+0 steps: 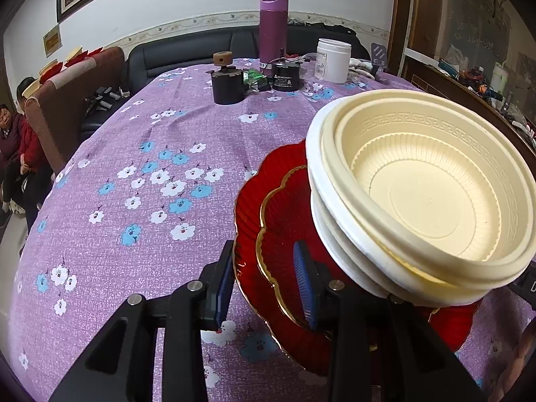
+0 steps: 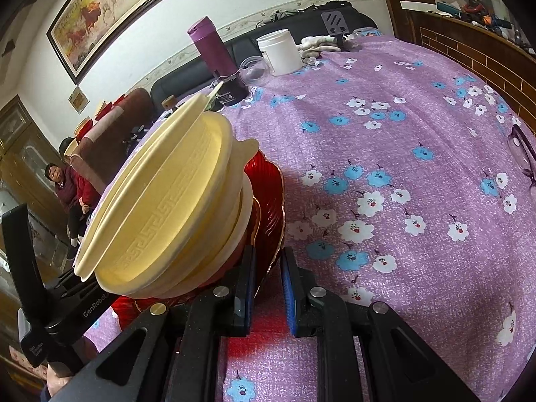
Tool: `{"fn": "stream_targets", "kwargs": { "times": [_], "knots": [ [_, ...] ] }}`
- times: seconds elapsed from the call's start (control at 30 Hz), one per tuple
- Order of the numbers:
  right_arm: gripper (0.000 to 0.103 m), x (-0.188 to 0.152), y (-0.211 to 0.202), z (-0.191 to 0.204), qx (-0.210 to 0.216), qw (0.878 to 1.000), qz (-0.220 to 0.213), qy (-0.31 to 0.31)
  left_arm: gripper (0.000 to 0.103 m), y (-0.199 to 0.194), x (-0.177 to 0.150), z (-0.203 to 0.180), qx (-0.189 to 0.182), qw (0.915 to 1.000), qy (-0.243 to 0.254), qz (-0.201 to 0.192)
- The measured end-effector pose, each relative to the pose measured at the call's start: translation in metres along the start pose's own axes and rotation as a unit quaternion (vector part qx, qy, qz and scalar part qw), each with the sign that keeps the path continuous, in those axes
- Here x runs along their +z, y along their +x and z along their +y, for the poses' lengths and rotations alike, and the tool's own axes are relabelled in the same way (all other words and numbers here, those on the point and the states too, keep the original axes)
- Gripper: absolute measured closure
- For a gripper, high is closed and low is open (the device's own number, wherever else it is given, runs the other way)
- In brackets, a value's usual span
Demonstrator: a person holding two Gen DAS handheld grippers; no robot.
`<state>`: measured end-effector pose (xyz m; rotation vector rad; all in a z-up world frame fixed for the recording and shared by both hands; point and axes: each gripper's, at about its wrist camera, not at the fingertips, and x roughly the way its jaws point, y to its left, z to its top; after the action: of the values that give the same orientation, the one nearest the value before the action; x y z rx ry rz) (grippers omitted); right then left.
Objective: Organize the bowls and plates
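A stack of cream bowls (image 1: pixel 425 194) sits on two red gold-rimmed plates (image 1: pixel 274 227) over the purple flowered tablecloth (image 1: pixel 134 154). The whole stack looks tilted. My left gripper (image 1: pixel 264 288) straddles the plates' near rim, with one blue pad (image 1: pixel 223 288) just outside the edge and the other lying over the inner plate. The pads stand slightly apart from the rim. From the right wrist, the bowls (image 2: pixel 167 207) fill the left side. My right gripper (image 2: pixel 268 288) is shut on the red plates' rim (image 2: pixel 268 221), seen edge-on.
At the table's far end stand a purple flask (image 1: pixel 273 26), a white jar (image 1: pixel 333 60) and two black cylinders (image 1: pixel 227 85). Glasses (image 2: pixel 522 157) lie at the right edge. Two people (image 1: pixel 13 140) sit at the left beside a brown chair (image 1: pixel 67 100).
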<state>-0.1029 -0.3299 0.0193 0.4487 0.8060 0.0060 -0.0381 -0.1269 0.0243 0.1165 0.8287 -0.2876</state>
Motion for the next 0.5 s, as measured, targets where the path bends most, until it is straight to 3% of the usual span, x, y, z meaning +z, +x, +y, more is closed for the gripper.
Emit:
{"fn": "stream_targets", "kwargs": {
  "times": [0.37,0.5],
  "knots": [
    [0.087,-0.0005,0.001,0.0024,0.002,1.0,0.007,-0.002,0.068,-0.001,-0.0081,0.0014,-0.01,0.9999,0.0,0.008],
    [0.087,-0.0014,0.0007,0.0041,-0.002,1.0,0.008,-0.003,0.061,-0.0047,-0.009,0.0025,-0.008,1.0,-0.001,0.003]
  ]
}}
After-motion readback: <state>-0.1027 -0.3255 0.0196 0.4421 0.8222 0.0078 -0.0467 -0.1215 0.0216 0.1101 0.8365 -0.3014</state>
